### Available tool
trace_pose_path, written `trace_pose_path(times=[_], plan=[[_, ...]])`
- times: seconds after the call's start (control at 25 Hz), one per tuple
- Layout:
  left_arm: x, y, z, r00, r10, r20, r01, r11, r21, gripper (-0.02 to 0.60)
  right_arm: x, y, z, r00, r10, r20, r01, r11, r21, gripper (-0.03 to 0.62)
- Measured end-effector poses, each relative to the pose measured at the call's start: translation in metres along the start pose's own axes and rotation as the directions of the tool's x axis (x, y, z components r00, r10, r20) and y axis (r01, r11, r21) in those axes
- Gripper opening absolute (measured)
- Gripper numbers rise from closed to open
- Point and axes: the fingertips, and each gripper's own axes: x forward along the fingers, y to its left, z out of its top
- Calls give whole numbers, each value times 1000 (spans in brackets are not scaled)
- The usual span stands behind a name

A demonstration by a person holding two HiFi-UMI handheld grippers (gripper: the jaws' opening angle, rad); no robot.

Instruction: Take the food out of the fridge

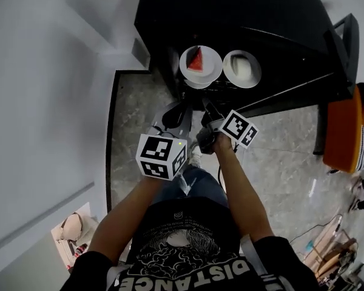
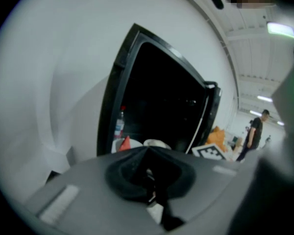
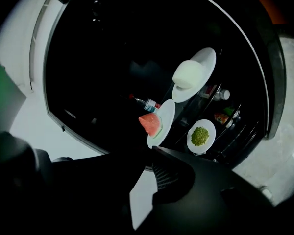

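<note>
Black shirt (image 1: 188, 247), lower centre, reads "DISTANCE"; left gripper (image 2: 148, 150) jaws together, empty; right gripper (image 3: 152, 153) jaws likewise closed, empty.

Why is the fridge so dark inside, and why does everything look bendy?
Head view: the fridge is nearly black inside; only the white plates catch light. Left gripper view: the wide lens curves the fridge frame, and the left tool up close is blurry. Right gripper view: the watermelon and green food look sharp, but the edges are shadowed.
</note>
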Motion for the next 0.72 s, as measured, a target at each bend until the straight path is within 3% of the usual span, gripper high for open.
trace_pose_path(times=[0.08, 0.2, 0.72], plan=[[6, 3, 1, 1000, 11, 2, -11, 1000, -8, 3, 11, -6, 2, 1000, 14, -6, -13, 999, 39, 19], [11, 9, 0, 1000, 27, 2, -27, 999, -20, 3, 27, -10, 4, 999, 44, -20, -42, 994, 98, 87], [12, 31, -8, 996, 84, -10, -84, 994, -64, 3, 62, -25, 14, 998, 54, -9, -49, 953, 300, 90]])
